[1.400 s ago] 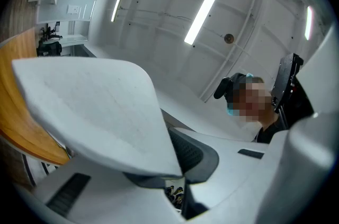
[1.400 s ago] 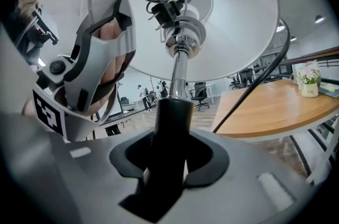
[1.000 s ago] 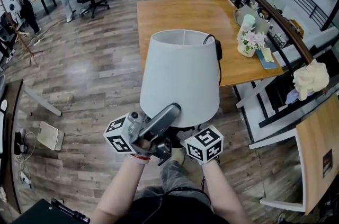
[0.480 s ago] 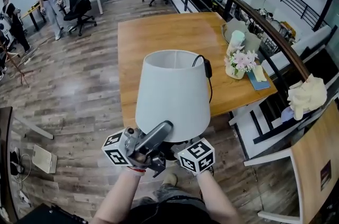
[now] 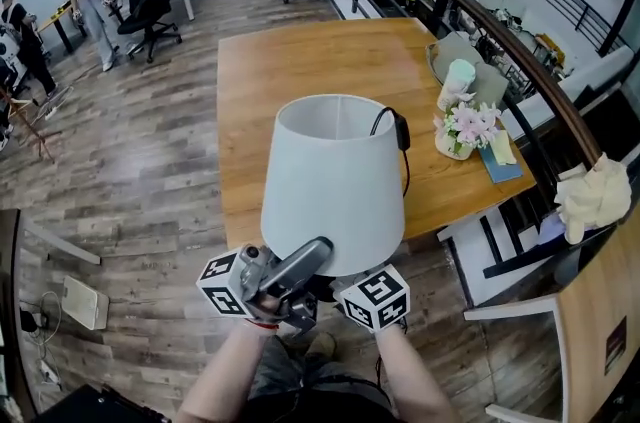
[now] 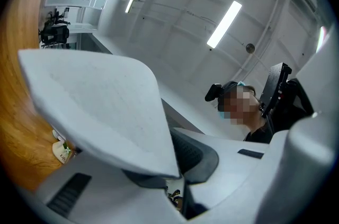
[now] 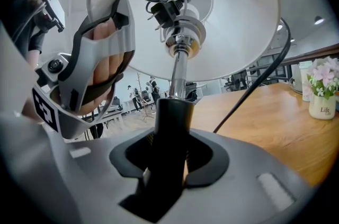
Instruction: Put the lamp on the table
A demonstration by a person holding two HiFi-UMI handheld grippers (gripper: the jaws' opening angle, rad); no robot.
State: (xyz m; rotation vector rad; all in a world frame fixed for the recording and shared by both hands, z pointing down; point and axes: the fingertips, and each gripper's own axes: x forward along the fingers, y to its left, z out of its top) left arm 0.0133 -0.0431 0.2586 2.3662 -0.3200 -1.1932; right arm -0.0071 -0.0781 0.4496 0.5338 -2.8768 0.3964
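Right gripper (image 7: 169, 158) round lamp (image 5: 335, 181) near table (image 5: 300, 61) edge.

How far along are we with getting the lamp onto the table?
Done: lamp picked up. In hand: right hand-held gripper clamps its black stem, left hand-held gripper grips the shade rim, lamp held up at the table's near edge. Remaining: set it down, release.

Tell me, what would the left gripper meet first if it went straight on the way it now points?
The lampshade. The left gripper has the shade's lower rim between its jaws, apparently clamped, and the white shade fills the line just ahead. Past it, only ceiling shows.
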